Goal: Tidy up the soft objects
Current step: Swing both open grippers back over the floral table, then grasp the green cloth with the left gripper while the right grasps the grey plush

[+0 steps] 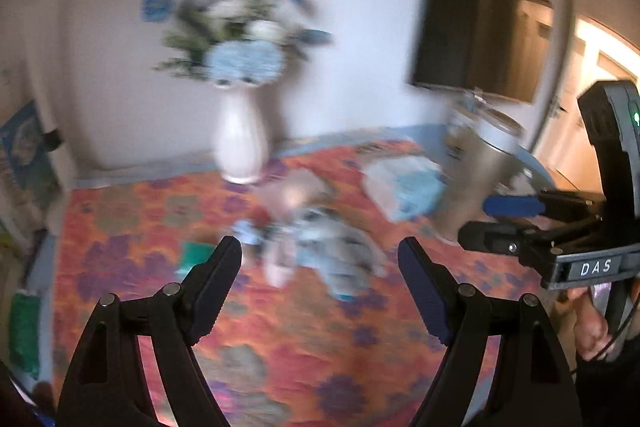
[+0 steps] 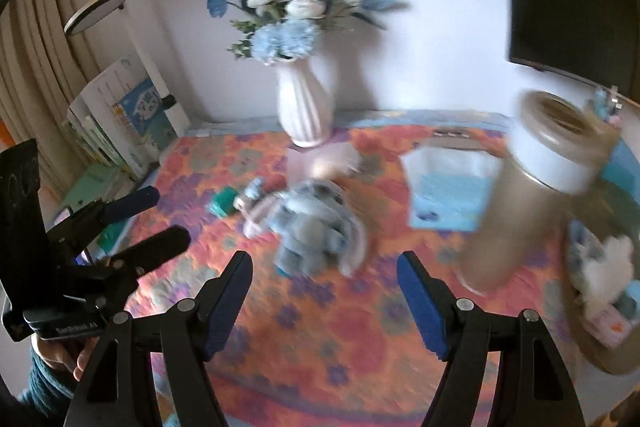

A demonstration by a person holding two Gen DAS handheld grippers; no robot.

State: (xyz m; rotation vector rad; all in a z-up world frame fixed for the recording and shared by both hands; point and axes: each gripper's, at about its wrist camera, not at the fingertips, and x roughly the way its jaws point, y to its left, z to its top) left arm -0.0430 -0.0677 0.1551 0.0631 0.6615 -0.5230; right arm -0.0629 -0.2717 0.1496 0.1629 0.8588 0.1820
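Grey-blue plush toy (image 2: pixel 314 227), floppy and soft, lying near the middle of an orange and purple flowered tablecloth (image 2: pixel 360 327), with a small pale blue soft piece (image 2: pixel 252 191) and a green block (image 2: pixel 224 201) just beside it to the left. Too blurred to tell what kind of animal the toy is.

Behind the plush, a pinkish rounded object (image 1: pixel 298 193), indistinct. Further back, a white ribbed ceramic vase (image 2: pixel 306 107) of blue and white artificial flowers against the wall. To the right, a pale blue and white flat packet (image 2: pixel 446 195) and a tall beige canister (image 2: pixel 532 187) with a white band near its open mouth. At the far right edge, a second heap of white and blue fluffy items (image 2: pixel 604 267).

Left gripper (image 1: pixel 320 259) spread wide, holding nothing, aimed at the plush from above the near side of the cloth. Right gripper (image 2: pixel 324 269) likewise released and empty, jaws apart, pointed at the same toy.

Judging by the scatter: sorting barely begun. Nothing grasped yet, soft pieces loose mid-table, the canister a likely destination though unconfirmed. Remaining: gathering the plush and the smaller soft bits into one place.
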